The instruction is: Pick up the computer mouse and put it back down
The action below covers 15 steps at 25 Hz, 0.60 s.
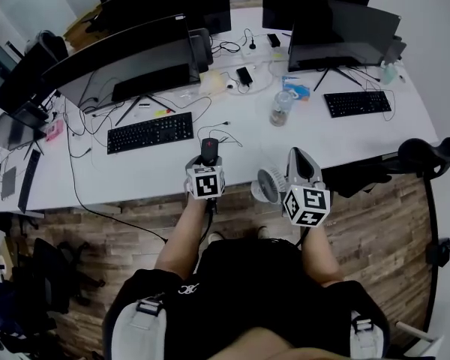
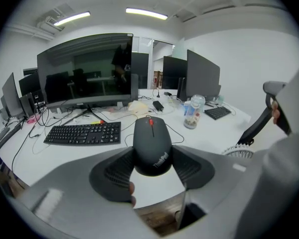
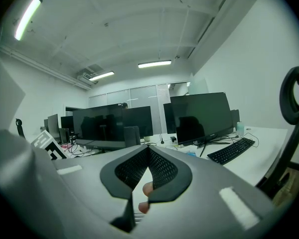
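Observation:
The computer mouse (image 2: 152, 145) is black with a red scroll wheel, and its cable trails back over the white desk (image 1: 120, 175). My left gripper (image 2: 153, 166) is shut on it, one pad pressed against each side. In the head view the mouse (image 1: 210, 150) sits at the tip of the left gripper (image 1: 209, 158), over the desk's front edge; whether it touches the desk I cannot tell. My right gripper (image 3: 148, 149) is shut with nothing in it, its tips meeting. It hangs beside the desk edge (image 1: 301, 160), to the right of the left one.
A black keyboard (image 1: 150, 132) lies left of the mouse, in front of a wide monitor (image 1: 120, 62). A clear bottle (image 1: 281, 108) stands behind to the right, with a second keyboard (image 1: 358, 103) beyond it. A small white fan (image 1: 270, 186) and a chair (image 1: 427, 156) sit near the right gripper.

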Each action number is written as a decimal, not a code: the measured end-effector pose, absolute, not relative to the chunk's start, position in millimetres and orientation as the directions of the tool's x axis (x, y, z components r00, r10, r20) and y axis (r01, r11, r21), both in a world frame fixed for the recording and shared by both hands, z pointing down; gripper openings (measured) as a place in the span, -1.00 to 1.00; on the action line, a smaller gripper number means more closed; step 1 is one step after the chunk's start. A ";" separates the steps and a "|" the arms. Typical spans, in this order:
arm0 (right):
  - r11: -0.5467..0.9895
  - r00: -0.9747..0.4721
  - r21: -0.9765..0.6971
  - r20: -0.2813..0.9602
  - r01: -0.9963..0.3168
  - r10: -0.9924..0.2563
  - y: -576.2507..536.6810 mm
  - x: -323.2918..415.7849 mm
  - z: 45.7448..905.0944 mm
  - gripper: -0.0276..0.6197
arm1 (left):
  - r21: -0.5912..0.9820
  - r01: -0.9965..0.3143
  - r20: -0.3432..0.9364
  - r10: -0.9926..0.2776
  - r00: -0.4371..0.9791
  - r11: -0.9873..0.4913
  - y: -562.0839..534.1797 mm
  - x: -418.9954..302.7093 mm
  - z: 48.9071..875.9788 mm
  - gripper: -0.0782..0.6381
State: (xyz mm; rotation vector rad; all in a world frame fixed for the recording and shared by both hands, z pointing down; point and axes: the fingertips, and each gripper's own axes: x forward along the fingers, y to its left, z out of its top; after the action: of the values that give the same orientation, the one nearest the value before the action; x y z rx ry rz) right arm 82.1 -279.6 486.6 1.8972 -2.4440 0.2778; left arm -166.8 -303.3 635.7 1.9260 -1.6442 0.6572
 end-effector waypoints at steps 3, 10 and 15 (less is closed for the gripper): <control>0.235 -0.248 -0.107 0.139 -0.966 -0.959 -277.8 82.1 485.2 -0.92 | 0.058 -0.988 0.669 -0.729 0.146 -0.144 -307.7 -165.1 655.5 0.03; 0.220 -0.229 -0.079 0.146 -0.972 -0.962 -271.0 86.1 481.6 -0.92 | 0.056 -0.988 0.712 -0.688 0.142 -0.146 -313.0 -155.8 698.8 0.03; 0.212 -0.218 -0.059 0.150 -0.976 -0.964 -266.0 90.0 480.4 -0.92 | 0.085 -0.988 0.757 -0.637 0.148 -0.128 -317.4 -151.6 726.8 0.03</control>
State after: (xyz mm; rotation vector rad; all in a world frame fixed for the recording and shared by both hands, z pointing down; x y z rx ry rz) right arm 90.0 -266.0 480.4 1.9111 -2.3811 0.2149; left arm -151.6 -317.4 726.8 1.8364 -1.5513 0.7628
